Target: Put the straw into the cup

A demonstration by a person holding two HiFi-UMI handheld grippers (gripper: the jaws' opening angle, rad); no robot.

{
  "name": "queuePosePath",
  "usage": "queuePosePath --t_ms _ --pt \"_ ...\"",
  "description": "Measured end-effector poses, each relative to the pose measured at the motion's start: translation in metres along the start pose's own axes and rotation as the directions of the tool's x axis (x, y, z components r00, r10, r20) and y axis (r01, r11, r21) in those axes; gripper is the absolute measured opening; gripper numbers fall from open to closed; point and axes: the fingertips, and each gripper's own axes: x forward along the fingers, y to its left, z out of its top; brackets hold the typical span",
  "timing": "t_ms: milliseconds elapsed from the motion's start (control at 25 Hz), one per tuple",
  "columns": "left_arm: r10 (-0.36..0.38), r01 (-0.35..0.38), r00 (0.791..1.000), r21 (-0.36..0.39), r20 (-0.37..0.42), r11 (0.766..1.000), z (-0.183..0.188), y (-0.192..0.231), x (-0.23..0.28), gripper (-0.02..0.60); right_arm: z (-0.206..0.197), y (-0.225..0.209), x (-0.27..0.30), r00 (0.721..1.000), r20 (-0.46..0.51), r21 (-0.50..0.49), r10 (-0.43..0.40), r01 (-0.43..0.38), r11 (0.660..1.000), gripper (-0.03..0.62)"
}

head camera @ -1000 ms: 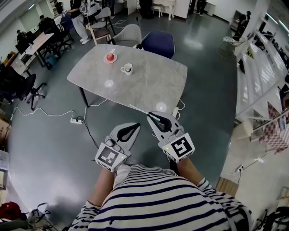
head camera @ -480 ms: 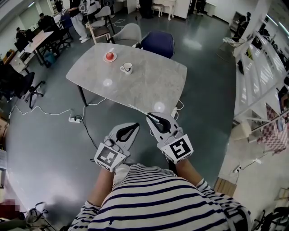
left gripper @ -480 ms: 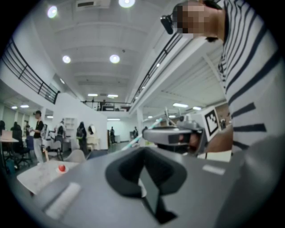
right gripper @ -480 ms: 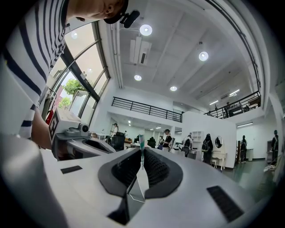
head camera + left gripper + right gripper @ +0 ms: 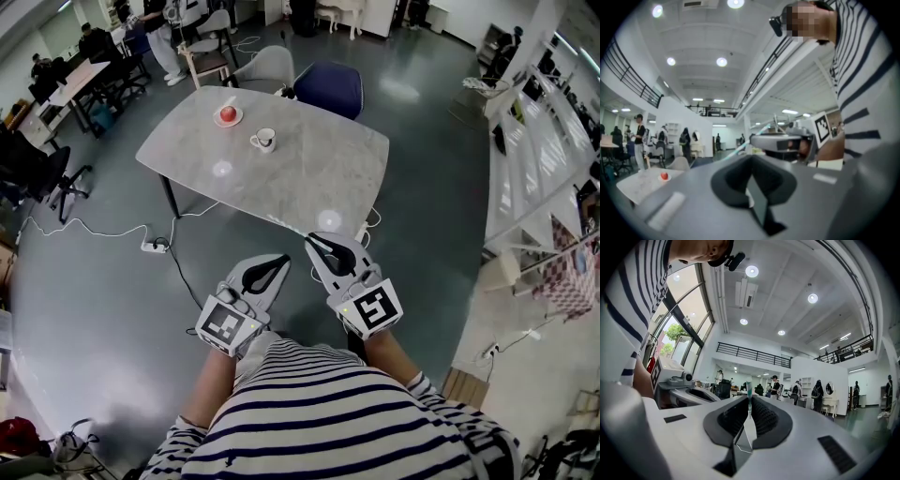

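Straw (image 5: pixel 749 391): stood pinched upright in the narrow jaws of the right gripper (image 5: pixel 314 242), well apart from the cup (image 5: pixel 264 141). Cup: sat on the grey marble table (image 5: pixel 319 178), near a red item on a saucer (image 5: pixel 228 116). Left gripper (image 5: pixel 281 262): jaws together, empty. Blue chair (image 5: pixel 328 89) stood at the table's far edge on the grey floor (image 5: pixel 94 281).

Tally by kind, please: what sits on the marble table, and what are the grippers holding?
cup: 1
small plate: 1
red round item on that plate: 1
straw, clamped in the right gripper: 1
Total: 4
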Motion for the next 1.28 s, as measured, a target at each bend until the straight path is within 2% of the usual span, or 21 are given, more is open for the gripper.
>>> queuePosePath --t_ms 520,960,1280 --pt "-0.001 0.001 1.000 -0.022 -0.017 1.000 -0.017 0.062 -0.001 0.008 -0.014 -0.014 0.058 0.999 -0.031 0.016 -0.014 0.015 1.000 0.023" --pt "-0.006 0.007 1.000 -0.040 0.014 0.999 -0.017 0.171 0.017 0.008 -0.017 -0.049 0.157 0.998 -0.050 -0.004 -0.027 0.026 1.000 0.023" --pt "-0.038 0.040 0.999 -0.059 0.028 0.997 -0.033 0.232 0.011 0.008 -0.029 -0.048 0.219 0.996 -0.078 -0.020 -0.041 0.039 0.999 0.023"
